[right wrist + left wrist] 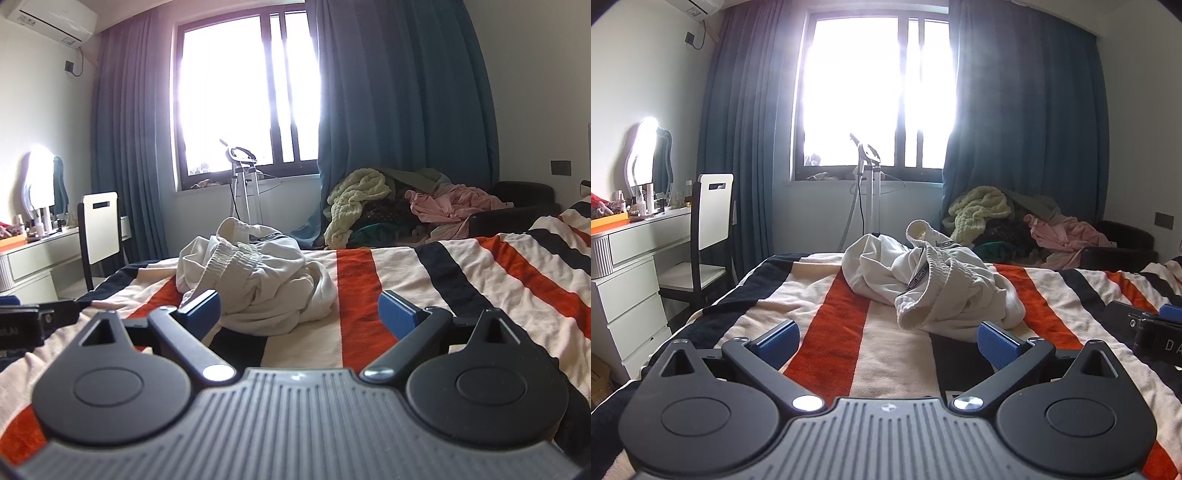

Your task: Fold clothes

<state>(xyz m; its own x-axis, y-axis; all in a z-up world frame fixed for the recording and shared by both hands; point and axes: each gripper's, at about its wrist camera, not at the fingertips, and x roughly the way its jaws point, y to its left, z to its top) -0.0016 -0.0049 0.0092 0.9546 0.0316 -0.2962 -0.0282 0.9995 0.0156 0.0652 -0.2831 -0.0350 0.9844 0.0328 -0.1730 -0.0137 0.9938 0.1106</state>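
A crumpled white garment with an elastic waistband (934, 284) lies in a heap on the striped bedspread (827, 332); it also shows in the right wrist view (258, 280). My left gripper (886, 339) is open and empty, low over the bed, just short of the heap. My right gripper (299, 314) is open and empty, with the heap just beyond its left finger (201, 312). The right gripper shows at the right edge of the left wrist view (1148, 328), and the left gripper at the left edge of the right wrist view (33, 321).
A pile of other clothes (1015, 221) lies on a dark couch (1119, 243) beyond the bed. A garment steamer (870, 184) stands under the window. A white dresser (631, 266) and chair (709, 229) stand to the left.
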